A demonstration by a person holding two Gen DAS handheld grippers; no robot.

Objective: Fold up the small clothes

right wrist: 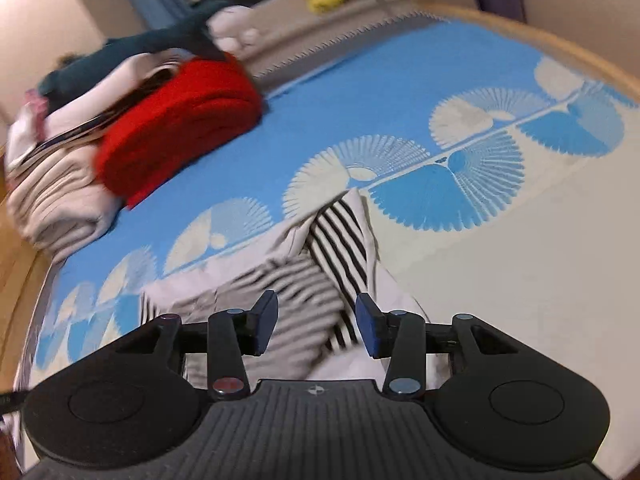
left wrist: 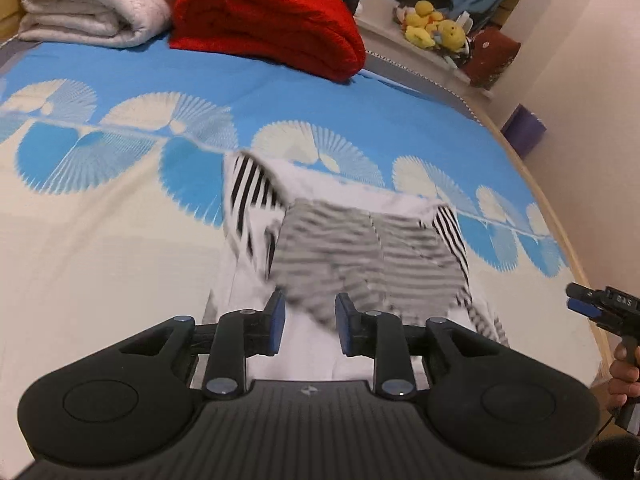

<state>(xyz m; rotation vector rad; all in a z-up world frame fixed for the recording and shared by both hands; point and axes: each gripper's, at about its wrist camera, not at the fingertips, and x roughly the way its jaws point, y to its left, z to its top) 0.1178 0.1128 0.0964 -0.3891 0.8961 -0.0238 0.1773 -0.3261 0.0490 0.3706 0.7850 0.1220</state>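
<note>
Fingers of left gripper: two, blue-padded, parted by a moderate gap; nothing clamped, pads clear of cloth, blurred striped hem showing just beyond and between the tips. Fingers of right gripper: two, blue-padded, parted somewhat wider; likewise nothing pinched, striped cloth visible past the gap but not pressed by either pad. Right gripper also seen at right edge of left wrist view, held by a hand on its grip, well apart from left gripper.

One garment, white with black stripes, lying on the bed straight ahead of both grippers; lower portion turned up over the body, showing a paler grey-striped reverse; two striped sleeves, one at each upper corner, left one angled outward; motion blur on the turned-up flap in both views, so edges not sharp.

One sheet, blue and cream, printed with a row of fan shapes, under the garment. Farther back, one red blanket, folded, touching one pale folded blanket beside it; dark teal cloth piled above them in right wrist view. Beyond the bed, one shelf carrying a cluster of yellow plush toys, exact count not clear; one purple box near the wall.
</note>
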